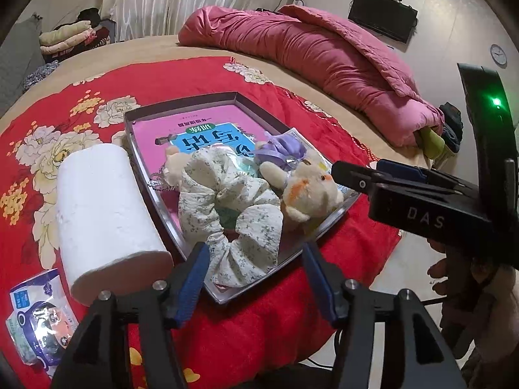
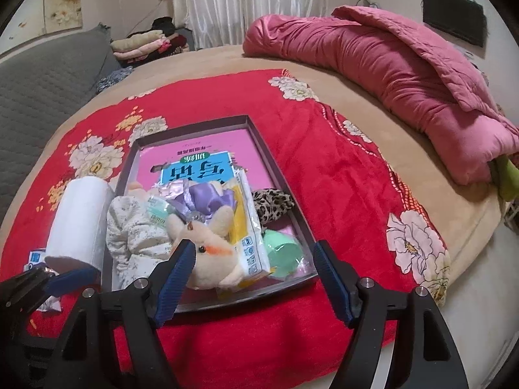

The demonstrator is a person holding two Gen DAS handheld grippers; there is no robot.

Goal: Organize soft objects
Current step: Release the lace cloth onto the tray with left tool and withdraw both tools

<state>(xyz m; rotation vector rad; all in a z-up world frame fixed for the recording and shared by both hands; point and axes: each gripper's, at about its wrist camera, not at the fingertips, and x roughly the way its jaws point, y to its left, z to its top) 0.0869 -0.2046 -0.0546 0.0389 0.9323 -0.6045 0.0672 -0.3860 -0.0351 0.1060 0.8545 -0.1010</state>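
On the red floral blanket [image 1: 275, 317] sat a grey tray [image 1: 181, 227] holding a floral scrunchie [image 1: 227, 214], plush toy [image 1: 308, 191] and pink book [image 1: 201, 129]. Left gripper [image 1: 256, 282] stood open, straddling the scrunchie's near end without pressing. Right gripper [image 2: 253, 282], marked "DAS", gaped wide, empty.

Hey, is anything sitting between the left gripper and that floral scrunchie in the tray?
Nothing visible does. The left gripper is open, and the floral scrunchie hangs over the near rim of the tray right ahead of its fingers. The paper roll lies off to the side.
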